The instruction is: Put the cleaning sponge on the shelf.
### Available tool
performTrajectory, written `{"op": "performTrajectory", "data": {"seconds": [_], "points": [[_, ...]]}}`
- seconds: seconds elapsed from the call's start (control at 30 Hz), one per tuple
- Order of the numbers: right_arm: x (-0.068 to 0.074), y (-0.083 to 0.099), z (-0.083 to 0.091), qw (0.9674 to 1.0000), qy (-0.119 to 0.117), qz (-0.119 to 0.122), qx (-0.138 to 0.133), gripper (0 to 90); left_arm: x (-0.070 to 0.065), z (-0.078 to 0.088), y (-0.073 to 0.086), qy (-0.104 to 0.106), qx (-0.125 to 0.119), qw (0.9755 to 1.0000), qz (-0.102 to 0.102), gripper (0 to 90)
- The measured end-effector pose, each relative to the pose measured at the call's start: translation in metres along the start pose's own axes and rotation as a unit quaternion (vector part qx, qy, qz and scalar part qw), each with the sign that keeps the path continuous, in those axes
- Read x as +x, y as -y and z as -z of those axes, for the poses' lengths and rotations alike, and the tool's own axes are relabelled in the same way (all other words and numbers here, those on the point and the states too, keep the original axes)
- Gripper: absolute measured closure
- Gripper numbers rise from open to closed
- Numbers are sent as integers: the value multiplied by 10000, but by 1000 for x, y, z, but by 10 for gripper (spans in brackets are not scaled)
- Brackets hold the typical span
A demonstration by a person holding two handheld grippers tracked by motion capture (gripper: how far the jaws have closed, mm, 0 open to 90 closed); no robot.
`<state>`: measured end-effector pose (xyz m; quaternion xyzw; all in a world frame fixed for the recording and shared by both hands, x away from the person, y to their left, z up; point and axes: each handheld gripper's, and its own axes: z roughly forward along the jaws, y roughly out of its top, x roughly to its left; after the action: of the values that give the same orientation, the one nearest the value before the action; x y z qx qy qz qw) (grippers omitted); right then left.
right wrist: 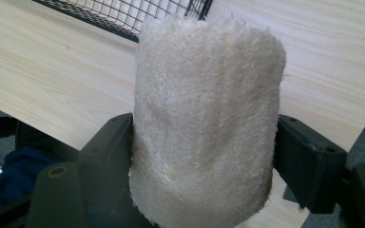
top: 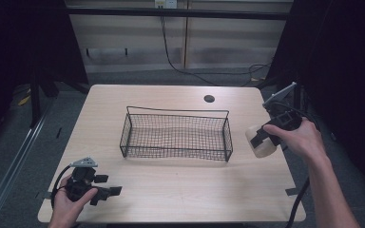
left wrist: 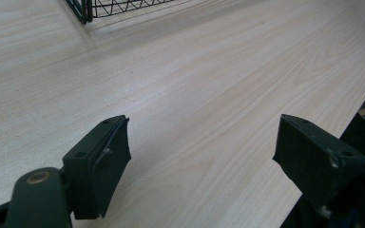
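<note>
I count two hand-held grippers, one wire basket and one fuzzy cream roll on my screens. My right hand-held gripper [top: 261, 139] is clamped on the cream roll [top: 261, 141], one black jaw pressed into each side of it; in the right gripper view the roll [right wrist: 206, 118] stands between the jaws, its woolly top end towards the basket's corner. In the high view the roll hangs above the right edge of the surface [top: 185, 190], just beside the basket's right end and apart from it. My left hand-held gripper [top: 108, 192] sits low near the front left corner, jaws spread wide with nothing between them; the left gripper view shows bare wood between them. The single black wire basket [top: 177, 134] stands in the middle of the surface.
</note>
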<state>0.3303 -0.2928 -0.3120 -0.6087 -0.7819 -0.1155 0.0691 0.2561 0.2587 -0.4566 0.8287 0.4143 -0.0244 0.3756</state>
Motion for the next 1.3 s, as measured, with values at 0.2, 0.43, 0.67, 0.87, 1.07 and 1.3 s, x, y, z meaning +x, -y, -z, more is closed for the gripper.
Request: {"op": "performTrajectory", "data": {"seconds": [0.2, 0.43, 0.67, 0.87, 1.07, 1.3], "points": [[10, -8, 2, 9999, -44, 151, -21, 255, 0, 0, 0, -5, -8, 10000, 15, 189], [21, -20, -1, 9994, -135, 306, 1, 255, 0, 0, 0, -4, -26, 10000, 22, 189], [29, -30, -8, 9988, -215, 447, -32, 256, 0, 1, 0, 7, -38, 10000, 33, 189], [36, -38, -16, 9983, -262, 518, 1, 255, 0, 1, 0, 0, -38, 10000, 38, 189], [41, -45, -21, 9978, -310, 591, -23, 256, 0, 1, 0, 3, -36, 10000, 25, 189], [45, -51, -27, 9973, -340, 643, -34, 256, 0, 1, 0, 15, -40, 10000, 12, 189]]}}
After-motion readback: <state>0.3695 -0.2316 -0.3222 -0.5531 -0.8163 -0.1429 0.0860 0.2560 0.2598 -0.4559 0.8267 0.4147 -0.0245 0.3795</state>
